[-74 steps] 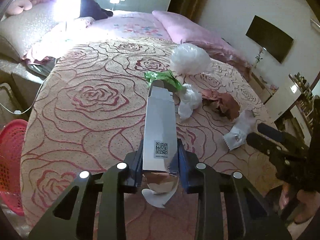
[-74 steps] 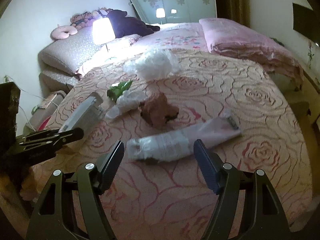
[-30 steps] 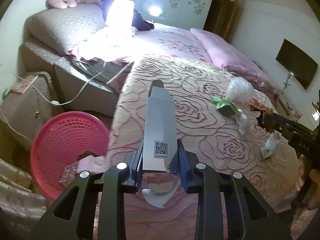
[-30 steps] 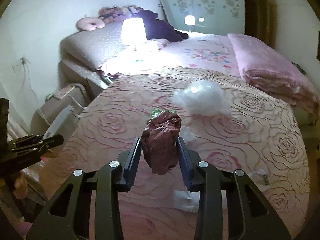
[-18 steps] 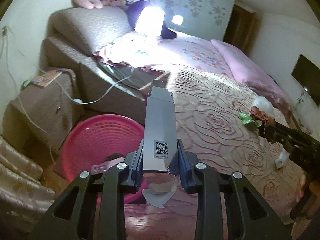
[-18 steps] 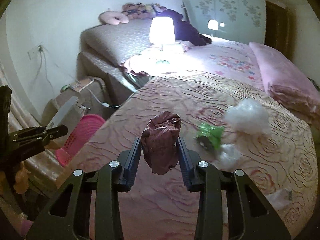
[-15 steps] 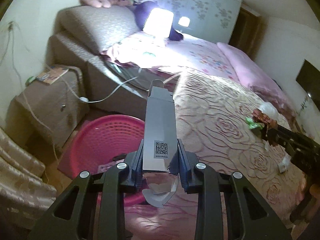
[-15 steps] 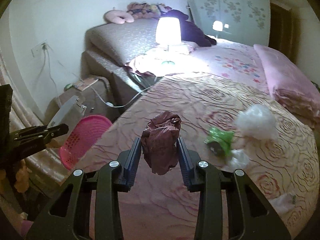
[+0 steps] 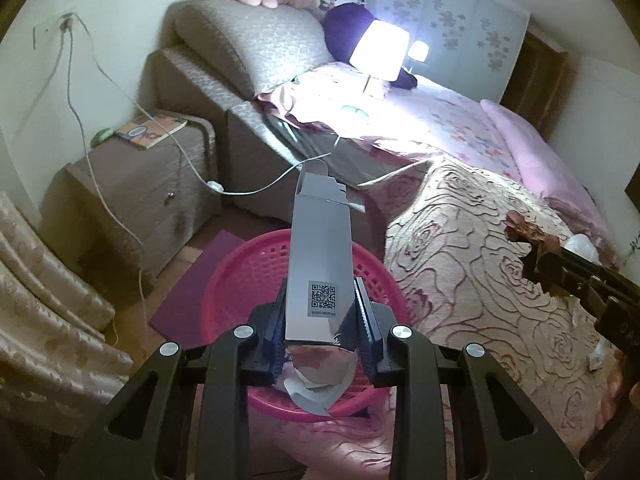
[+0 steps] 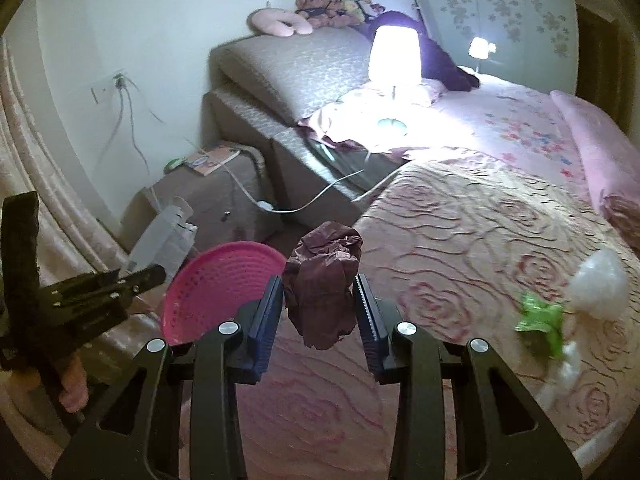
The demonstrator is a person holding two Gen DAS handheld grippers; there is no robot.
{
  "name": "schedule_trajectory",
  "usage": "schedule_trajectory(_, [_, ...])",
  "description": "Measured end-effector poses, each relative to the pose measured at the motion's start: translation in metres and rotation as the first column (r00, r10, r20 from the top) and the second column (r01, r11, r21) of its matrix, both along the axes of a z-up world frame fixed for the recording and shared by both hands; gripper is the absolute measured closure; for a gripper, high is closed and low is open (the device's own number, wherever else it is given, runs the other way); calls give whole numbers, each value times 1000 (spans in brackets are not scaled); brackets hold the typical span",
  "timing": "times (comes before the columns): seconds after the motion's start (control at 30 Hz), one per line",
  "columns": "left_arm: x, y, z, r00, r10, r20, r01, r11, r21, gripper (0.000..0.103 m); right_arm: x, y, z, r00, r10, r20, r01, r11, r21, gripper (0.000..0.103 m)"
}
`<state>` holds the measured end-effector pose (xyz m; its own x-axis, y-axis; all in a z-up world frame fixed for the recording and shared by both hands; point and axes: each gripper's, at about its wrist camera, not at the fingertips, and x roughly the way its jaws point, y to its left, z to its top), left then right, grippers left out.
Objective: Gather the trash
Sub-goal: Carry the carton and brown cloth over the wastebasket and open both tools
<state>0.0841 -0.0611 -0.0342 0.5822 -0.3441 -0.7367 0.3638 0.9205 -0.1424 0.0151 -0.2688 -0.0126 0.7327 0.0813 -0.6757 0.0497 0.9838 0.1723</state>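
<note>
You had the left gripper [image 9: 320,322] clamped on the grey carton [image 9: 320,256] over the pink basket [image 9: 244,276], right gripper [image 10: 320,320] gripping the maroon wrapper [image 10: 322,280], green scrap [image 10: 540,318] at three o'clock uncollected.

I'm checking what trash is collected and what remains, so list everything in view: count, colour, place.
cardboard box: 1, grey-white, clamped in left gripper above basket
crumpled wrapper: 1, dark red, clamped in right gripper
basket: 1, pink, on floor beside bed
green wrapper: 1, green, on bedspread
white plastic bag: 1, white, on bedspread beside green wrapper
lamp: 1, lit, on bed
nightstand: 1, brown, by wall
left gripper: 1, black
right gripper: 1, black
</note>
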Motion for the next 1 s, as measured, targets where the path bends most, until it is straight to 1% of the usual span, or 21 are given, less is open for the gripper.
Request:
schedule_trajectory(0.13, [3,3,-3,1000,12,-3,-12,1000,9,75,13,10,-7,999,29,-23,-29,999,24,67])
schedule_trajectory(0.27, [5,5,-7,1000,13,-14,-13,1000,13,75,27,20,-15,997,63,-45,-62,998,28,67])
schedule_trajectory(0.4, [8,6,-13,1000,8,-23,-7,1000,4,75,36,31,-24,993,90,-70,-87,995,37,67])
schedule_trajectory(0.6, [15,10,-25,998,16,-53,-16,1000,6,75,51,44,-34,987,124,-100,-119,992,52,67])
schedule_trajectory(0.8, [23,14,-34,997,21,-80,-22,1000,-5,75,70,60,-42,980,158,-121,-154,987,44,67])
schedule_trajectory(1.0, [28,16,-45,993,31,-114,-31,1000,1,75,79,67,-50,976,165,-140,-160,986,46,67])
